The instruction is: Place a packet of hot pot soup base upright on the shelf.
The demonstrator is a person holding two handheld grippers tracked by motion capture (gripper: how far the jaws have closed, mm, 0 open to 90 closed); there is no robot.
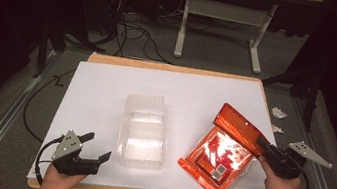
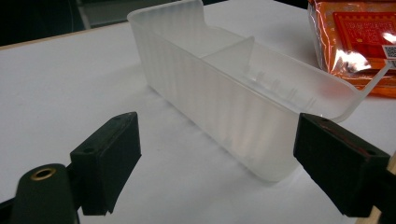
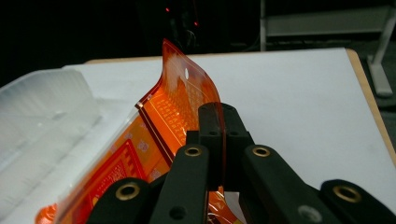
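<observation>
High view: white-covered worktop point(image 1: 108, 80) in a dark room, cables on grey floor behind. Orange packet point(image 1: 221, 150), glossy, printed, lies at right, its top edge lifted and pinched flat in the closed right gripper point(image 1: 264, 145). Clear divided plastic tray point(image 1: 144, 131) sits centre, beside the packet. Left gripper point(image 1: 98, 147), jaws wide apart, empty, near the tray.

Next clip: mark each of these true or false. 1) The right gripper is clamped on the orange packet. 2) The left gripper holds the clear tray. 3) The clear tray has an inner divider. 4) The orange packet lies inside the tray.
1) True: the right gripper is shut on the orange packet at its top flap.
2) False: the left gripper is open, short of the clear tray.
3) True.
4) False: it is beside the tray, partly lifted off the white sheet.
</observation>
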